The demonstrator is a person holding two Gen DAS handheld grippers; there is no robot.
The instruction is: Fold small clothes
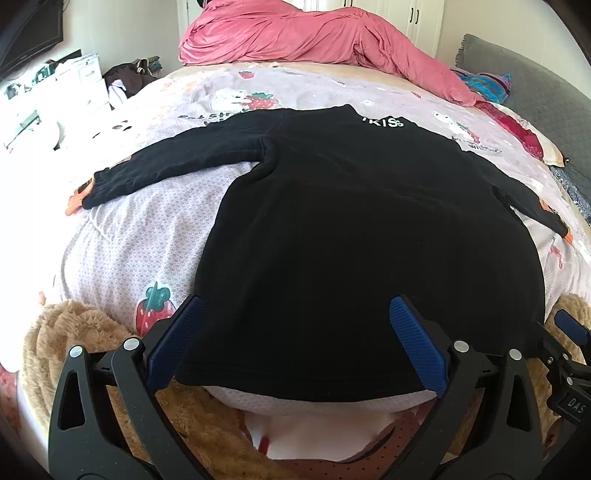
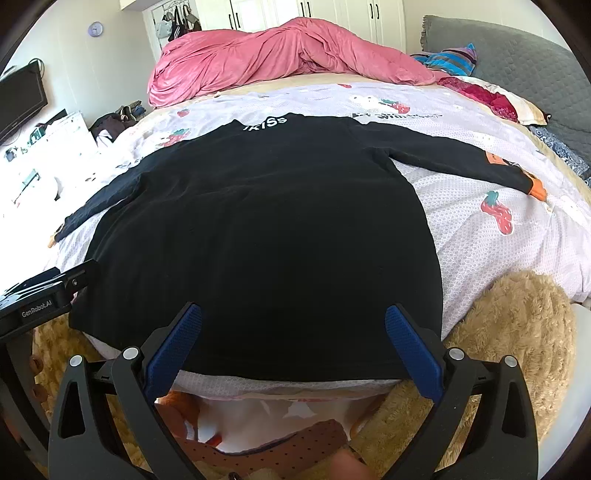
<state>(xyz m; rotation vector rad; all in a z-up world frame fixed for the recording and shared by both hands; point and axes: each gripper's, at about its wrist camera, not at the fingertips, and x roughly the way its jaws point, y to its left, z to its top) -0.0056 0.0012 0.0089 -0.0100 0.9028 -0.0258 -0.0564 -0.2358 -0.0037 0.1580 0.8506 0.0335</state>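
Note:
A small black long-sleeved top (image 1: 351, 229) lies flat on the bed, back up, both sleeves spread out and white lettering at the collar. It also shows in the right wrist view (image 2: 266, 236). My left gripper (image 1: 295, 306) is open and empty, its blue-padded fingers either side of the top's near hem on the left part. My right gripper (image 2: 293, 314) is open and empty over the hem's right part. Part of the right gripper (image 1: 570, 328) shows at the right edge of the left wrist view; the left one's body (image 2: 40, 299) shows at the right view's left edge.
The bed has a pale strawberry-print cover (image 1: 147, 236). A crumpled pink duvet (image 1: 314, 33) lies at the far side, a grey headboard (image 2: 517, 55) and pillows to the right. A tan fluffy blanket (image 2: 517, 325) lies at the near edge. A white dresser (image 1: 55, 96) stands left.

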